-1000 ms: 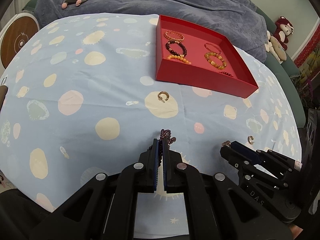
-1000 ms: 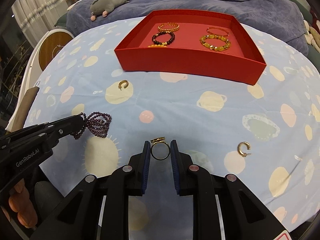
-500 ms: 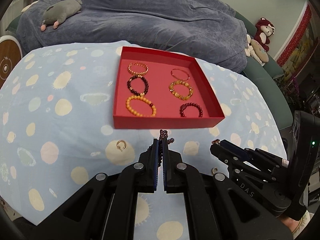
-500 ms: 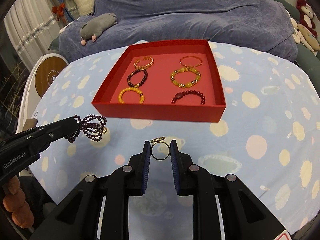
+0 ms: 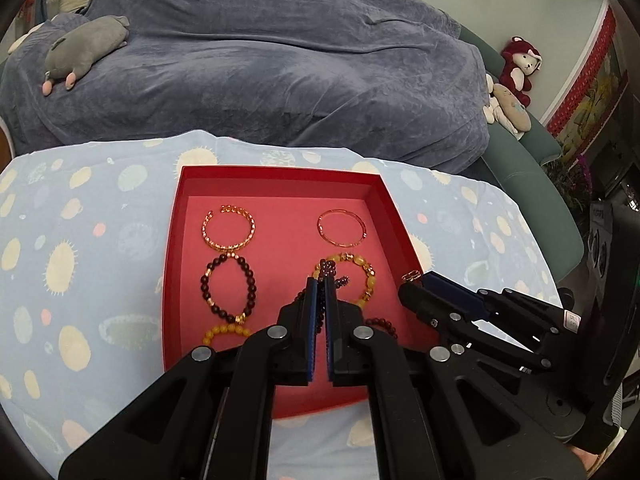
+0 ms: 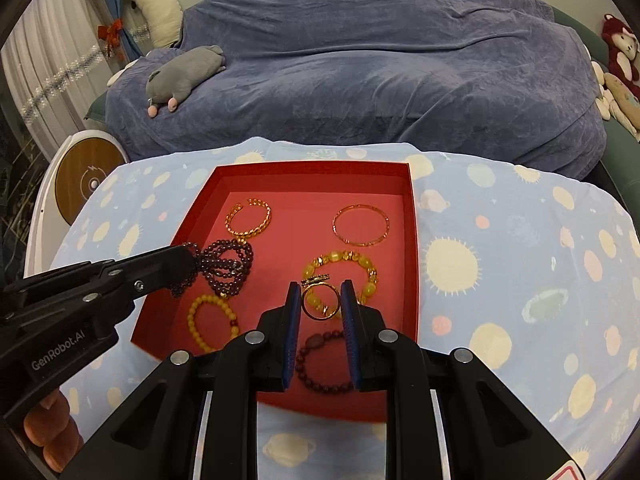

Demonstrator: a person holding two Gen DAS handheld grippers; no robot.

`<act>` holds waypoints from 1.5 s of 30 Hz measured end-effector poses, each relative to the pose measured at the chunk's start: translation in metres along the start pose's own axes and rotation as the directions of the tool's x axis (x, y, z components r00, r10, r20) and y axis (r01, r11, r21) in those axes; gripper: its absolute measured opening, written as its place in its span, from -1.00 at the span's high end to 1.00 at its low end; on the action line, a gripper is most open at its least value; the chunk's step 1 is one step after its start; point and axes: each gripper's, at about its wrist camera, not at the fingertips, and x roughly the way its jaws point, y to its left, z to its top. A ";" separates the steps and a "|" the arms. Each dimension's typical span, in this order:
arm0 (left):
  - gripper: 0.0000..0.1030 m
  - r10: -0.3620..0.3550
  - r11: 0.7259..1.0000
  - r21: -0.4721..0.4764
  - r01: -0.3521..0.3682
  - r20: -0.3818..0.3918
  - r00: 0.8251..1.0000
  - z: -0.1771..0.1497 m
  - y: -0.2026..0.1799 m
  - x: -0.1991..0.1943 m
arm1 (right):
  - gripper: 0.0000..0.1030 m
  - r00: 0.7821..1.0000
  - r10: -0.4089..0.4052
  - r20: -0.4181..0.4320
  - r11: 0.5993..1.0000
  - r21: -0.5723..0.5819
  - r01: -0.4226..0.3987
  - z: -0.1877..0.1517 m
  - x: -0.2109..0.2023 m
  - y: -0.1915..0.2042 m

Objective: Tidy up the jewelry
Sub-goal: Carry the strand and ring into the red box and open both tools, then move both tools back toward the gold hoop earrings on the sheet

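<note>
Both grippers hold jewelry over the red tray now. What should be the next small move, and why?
Probably lower both grippers toward free spots on the tray floor, then open. The left gripper is shut on a purple bead strand hanging above the dark bracelet, and the right gripper is shut on a gold ring above the yellow bracelet. The tray's middle strip looks free.
</note>
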 end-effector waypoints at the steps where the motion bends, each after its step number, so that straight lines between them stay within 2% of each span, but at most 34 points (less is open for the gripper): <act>1: 0.94 0.001 1.000 -0.001 -0.001 -0.007 1.000 0.005 0.002 0.008 | 0.63 1.000 0.005 -0.004 1.000 0.001 -0.005 0.006 0.007 -0.001; 12: 0.94 0.012 1.000 -0.015 -0.013 -0.095 0.995 0.037 0.028 0.080 | 0.62 0.997 0.032 -0.069 0.999 0.016 -0.031 0.036 0.079 -0.004; 23: 0.93 0.040 0.998 -0.050 -0.046 -0.121 0.992 0.038 0.045 0.099 | 0.61 0.993 0.027 -0.111 1.000 -0.009 -0.029 0.038 0.107 0.002; 26: 0.90 0.043 0.997 -0.054 -0.050 -0.121 0.992 0.036 0.046 0.098 | 0.60 0.994 0.021 -0.103 1.000 -0.021 -0.023 0.038 0.106 0.004; 31: 0.71 0.055 0.997 -0.046 -0.060 -0.106 0.993 0.033 0.047 0.091 | 0.59 0.996 0.021 -0.092 1.000 -0.015 -0.023 0.037 0.097 0.004; 37: 0.68 0.080 0.997 -0.009 -0.081 -0.082 0.993 0.025 0.038 0.070 | 0.59 0.997 0.025 -0.070 1.000 -0.013 -0.026 0.030 0.073 0.006; 45: 0.68 0.106 0.994 0.023 -0.105 -0.036 0.994 0.012 0.017 0.024 | 0.58 0.999 0.022 -0.024 1.000 -0.018 -0.023 0.011 0.020 0.020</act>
